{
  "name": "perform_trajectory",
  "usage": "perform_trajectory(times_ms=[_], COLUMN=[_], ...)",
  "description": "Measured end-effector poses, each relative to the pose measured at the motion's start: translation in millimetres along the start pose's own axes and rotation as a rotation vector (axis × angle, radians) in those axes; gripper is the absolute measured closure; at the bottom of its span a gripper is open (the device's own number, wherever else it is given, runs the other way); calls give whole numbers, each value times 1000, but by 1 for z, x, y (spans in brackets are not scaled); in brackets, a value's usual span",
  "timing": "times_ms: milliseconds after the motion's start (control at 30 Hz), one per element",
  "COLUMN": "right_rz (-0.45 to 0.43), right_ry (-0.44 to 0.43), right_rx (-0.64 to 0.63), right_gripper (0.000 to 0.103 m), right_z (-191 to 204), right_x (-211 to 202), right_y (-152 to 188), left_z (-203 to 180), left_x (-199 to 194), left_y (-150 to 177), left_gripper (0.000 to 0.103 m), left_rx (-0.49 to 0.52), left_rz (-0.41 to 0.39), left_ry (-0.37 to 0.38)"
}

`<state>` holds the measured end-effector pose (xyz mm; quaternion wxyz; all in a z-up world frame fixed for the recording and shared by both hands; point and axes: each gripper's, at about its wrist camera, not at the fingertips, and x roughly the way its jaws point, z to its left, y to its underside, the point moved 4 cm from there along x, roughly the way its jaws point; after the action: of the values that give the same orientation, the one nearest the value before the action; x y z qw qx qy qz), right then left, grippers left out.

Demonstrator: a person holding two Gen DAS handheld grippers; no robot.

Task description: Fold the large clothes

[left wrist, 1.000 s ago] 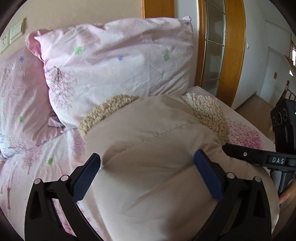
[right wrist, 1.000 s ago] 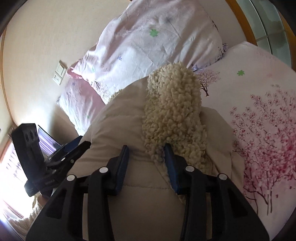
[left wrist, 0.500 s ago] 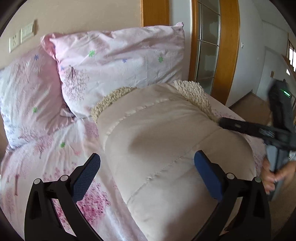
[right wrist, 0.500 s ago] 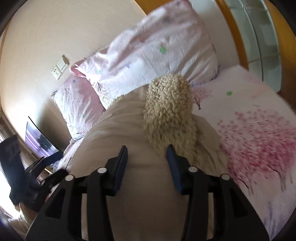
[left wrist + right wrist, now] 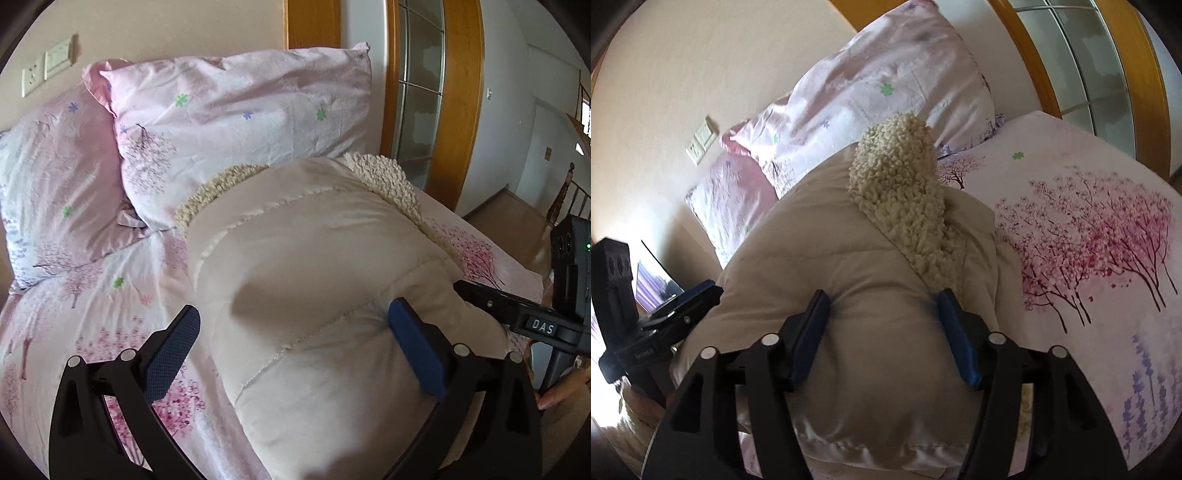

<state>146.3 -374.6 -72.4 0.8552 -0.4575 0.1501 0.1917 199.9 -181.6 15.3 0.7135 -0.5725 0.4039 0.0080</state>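
One padded beige coat (image 5: 332, 295) with a fleecy collar (image 5: 901, 192) lies bundled on the bed (image 5: 1089, 221), its collar end at twelve o'clock against the pillows (image 5: 236, 122). Half a second ago the right tool (image 5: 882, 325) stood narrower over the fabric; its jaws have just been opening and now straddle the bundle, released. At nine o'clock the left tool (image 5: 291, 347) gapes wide, gripping nothing. With both grips off, this fold looks finished.
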Motion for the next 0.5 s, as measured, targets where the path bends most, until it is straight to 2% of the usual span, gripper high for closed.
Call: perform_trajectory(times_ms=[67, 367, 500], right_rz=[-9, -161, -208], right_ry=[-30, 73, 74], right_rx=[26, -112, -159], right_gripper=[30, 43, 45], right_z=[1, 32, 41], right_x=[-5, -54, -74], right_y=[1, 12, 22], left_z=[-2, -20, -21], left_x=[-8, -22, -16], left_y=[1, 19, 27], left_gripper=[1, 1, 1], left_rx=[8, 65, 58], left_rz=[-5, 4, 17], left_ry=[-14, 9, 34])
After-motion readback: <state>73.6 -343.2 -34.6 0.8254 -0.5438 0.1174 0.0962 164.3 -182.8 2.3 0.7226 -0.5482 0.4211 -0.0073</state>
